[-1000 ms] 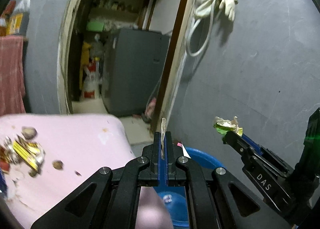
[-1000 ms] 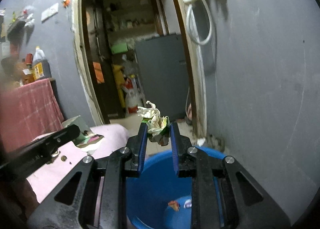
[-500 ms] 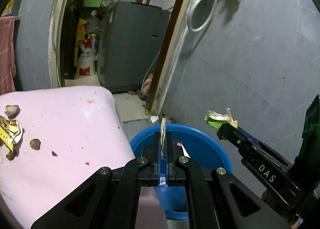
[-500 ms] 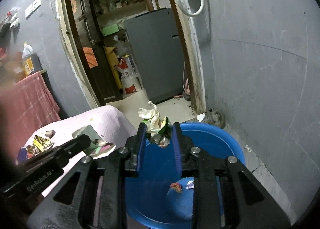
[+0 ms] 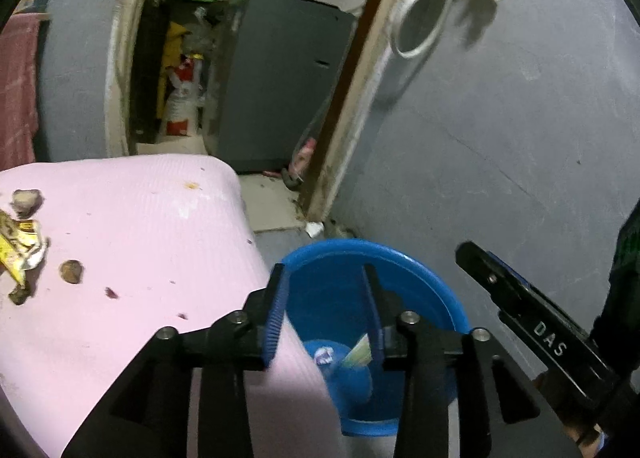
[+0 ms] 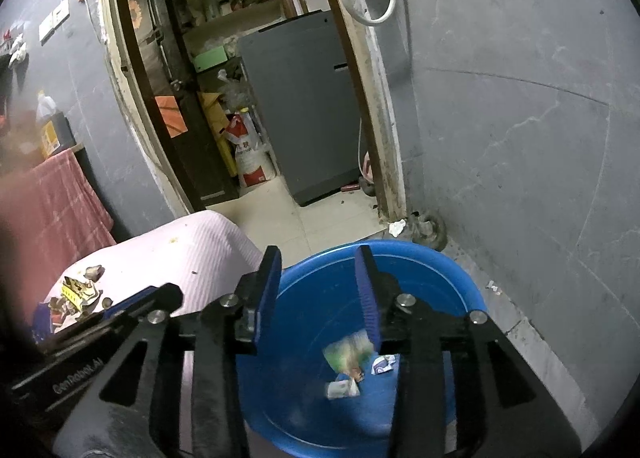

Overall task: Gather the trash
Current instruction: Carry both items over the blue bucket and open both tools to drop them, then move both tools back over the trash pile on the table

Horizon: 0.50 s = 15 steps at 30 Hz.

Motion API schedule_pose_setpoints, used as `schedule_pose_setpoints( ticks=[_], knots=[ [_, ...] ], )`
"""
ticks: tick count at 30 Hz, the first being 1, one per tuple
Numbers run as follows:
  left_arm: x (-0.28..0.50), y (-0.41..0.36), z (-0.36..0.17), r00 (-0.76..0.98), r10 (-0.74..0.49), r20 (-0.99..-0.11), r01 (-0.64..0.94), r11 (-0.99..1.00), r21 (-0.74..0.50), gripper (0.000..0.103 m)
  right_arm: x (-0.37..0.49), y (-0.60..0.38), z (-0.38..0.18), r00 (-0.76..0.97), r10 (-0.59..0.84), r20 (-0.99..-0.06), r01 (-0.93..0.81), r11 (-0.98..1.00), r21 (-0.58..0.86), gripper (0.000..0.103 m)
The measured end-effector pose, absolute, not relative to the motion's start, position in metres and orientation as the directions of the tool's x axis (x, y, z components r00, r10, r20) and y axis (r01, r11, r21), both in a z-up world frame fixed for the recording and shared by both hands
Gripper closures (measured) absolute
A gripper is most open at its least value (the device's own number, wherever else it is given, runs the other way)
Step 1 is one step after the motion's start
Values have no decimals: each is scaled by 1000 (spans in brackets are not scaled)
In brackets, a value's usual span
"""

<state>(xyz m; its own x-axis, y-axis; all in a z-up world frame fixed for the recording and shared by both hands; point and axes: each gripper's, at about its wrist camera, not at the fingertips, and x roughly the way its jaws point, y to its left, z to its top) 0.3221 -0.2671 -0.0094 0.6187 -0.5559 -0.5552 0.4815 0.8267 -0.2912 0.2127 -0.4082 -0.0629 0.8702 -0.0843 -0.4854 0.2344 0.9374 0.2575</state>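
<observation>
A blue basin (image 5: 424, 290) (image 6: 452, 278) stands on the floor by the grey wall. My left gripper (image 5: 324, 278) is open and empty above its near rim. My right gripper (image 6: 318, 262) is open and empty above the basin; it also shows in the left wrist view (image 5: 468, 254). A crumpled green and white wrapper (image 6: 348, 350), blurred, is in mid-fall inside the basin, above other scraps (image 6: 342, 388). A flat paper piece (image 5: 358, 350) lies in the basin. More trash (image 5: 20, 246) (image 6: 78, 292) lies on the pink mat.
The pink mat (image 5: 140, 238) covers a surface left of the basin, its edge touching the rim. A doorway with a grey appliance (image 6: 304, 106) is ahead. A red cloth (image 6: 44, 202) hangs at left. A hose hangs on the wall (image 5: 424, 22).
Both grippers have opened over the basin. The left one has let go of its flat paper piece, the right one its crumpled wrapper; both pieces have dropped into the basin.
</observation>
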Motion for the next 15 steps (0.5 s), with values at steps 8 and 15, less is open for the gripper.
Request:
schedule_pose_setpoints(
  ticks=[8,15],
  knots=[
    [317,-234,7,739,-469,-484,377,883,-280,30,210,-399,-53,896,-99,-434,222,944,244,42],
    [300,-200,27,847,-347,-403,281,935,-215,3,196,-380,-35,950,-76,-303,154,957,244,14]
  ],
)
